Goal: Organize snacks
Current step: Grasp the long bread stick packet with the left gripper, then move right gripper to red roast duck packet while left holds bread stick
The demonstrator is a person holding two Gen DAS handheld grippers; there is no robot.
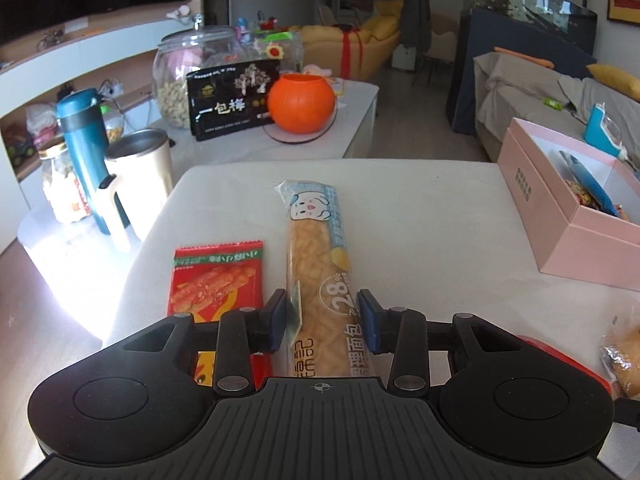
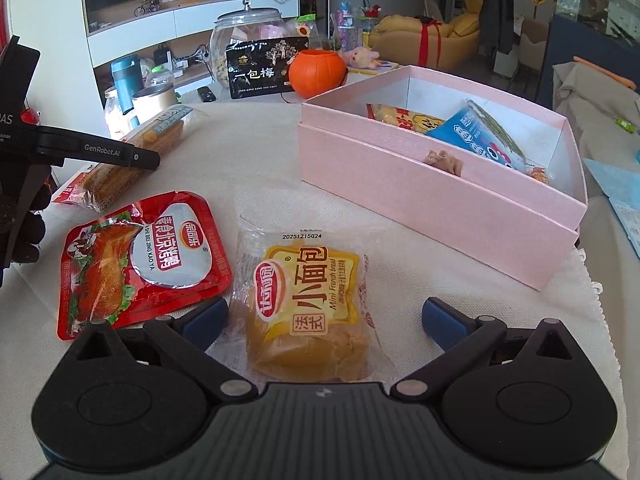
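A long bread stick packet (image 1: 316,264) lies lengthwise between the blue pads of my left gripper (image 1: 324,320), which is shut on its near end. From the right wrist view that packet (image 2: 160,132) shows at the left under the left gripper's finger (image 2: 120,154). My right gripper (image 2: 326,318) is open wide around a mini French bread packet (image 2: 308,300) on the cloth, its pads clear of the wrapper. The open pink box (image 2: 440,208) (image 1: 560,220) on the right holds a blue packet (image 2: 476,136) and a yellow packet (image 2: 404,118).
A red roast duck packet (image 2: 140,256) lies left of the mini bread, and a red snack packet (image 1: 216,276) left of the bread stick. Beyond the cloth stand a teal flask (image 1: 80,152), a steel cup (image 1: 140,176), a glass jar (image 1: 188,76), a black bag (image 1: 234,100) and an orange pumpkin pot (image 1: 301,103).
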